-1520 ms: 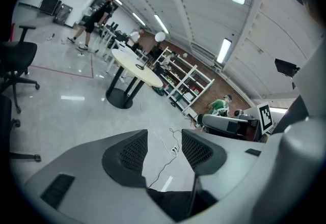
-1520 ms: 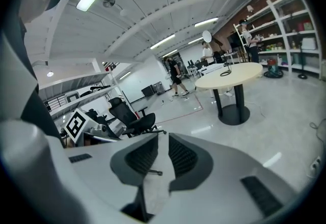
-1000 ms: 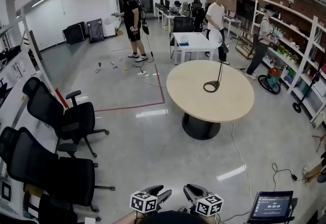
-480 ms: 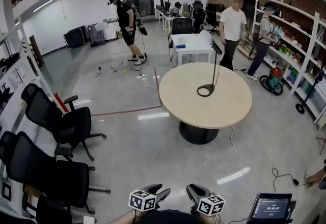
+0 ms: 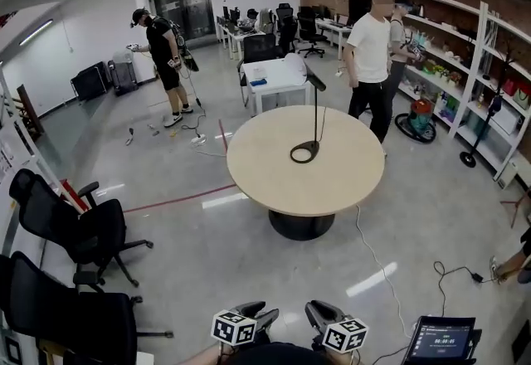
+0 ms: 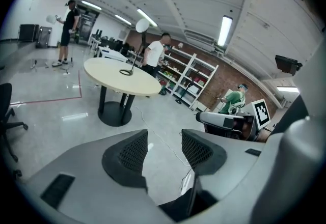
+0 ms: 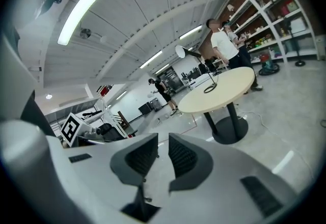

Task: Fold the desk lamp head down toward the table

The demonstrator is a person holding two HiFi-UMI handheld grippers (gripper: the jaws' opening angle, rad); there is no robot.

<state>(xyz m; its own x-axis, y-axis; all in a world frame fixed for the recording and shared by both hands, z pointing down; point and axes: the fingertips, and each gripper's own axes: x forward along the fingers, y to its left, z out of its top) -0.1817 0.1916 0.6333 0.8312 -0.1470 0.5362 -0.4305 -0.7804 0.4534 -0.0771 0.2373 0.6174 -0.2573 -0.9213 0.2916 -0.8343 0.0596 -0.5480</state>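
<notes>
The desk lamp (image 5: 314, 119) stands upright on the round beige table (image 5: 274, 181), several steps ahead of me. It has a black ring base (image 5: 304, 153), a thin stem and a small head (image 5: 316, 82) at the top. It also shows far off in both gripper views, as the lamp (image 6: 133, 60) on the left and the lamp (image 7: 204, 73) on the right. My left gripper (image 5: 267, 318) (image 6: 164, 149) and right gripper (image 5: 309, 315) (image 7: 163, 154) hang low at the bottom edge. Both are open with nothing between the jaws; the right one's gap is narrow.
A person in a white shirt (image 5: 368, 52) stands just behind the table. Black office chairs (image 5: 79, 231) line the left side. Shelving (image 5: 489, 56) runs along the right wall. A screen on a stand (image 5: 440, 338) sits at my lower right, and a cable (image 5: 369, 251) trails over the floor.
The table and lamp have slid left and slightly nearer in the head view. The person in white has come up behind the table. Both grippers stay low and unchanged.
</notes>
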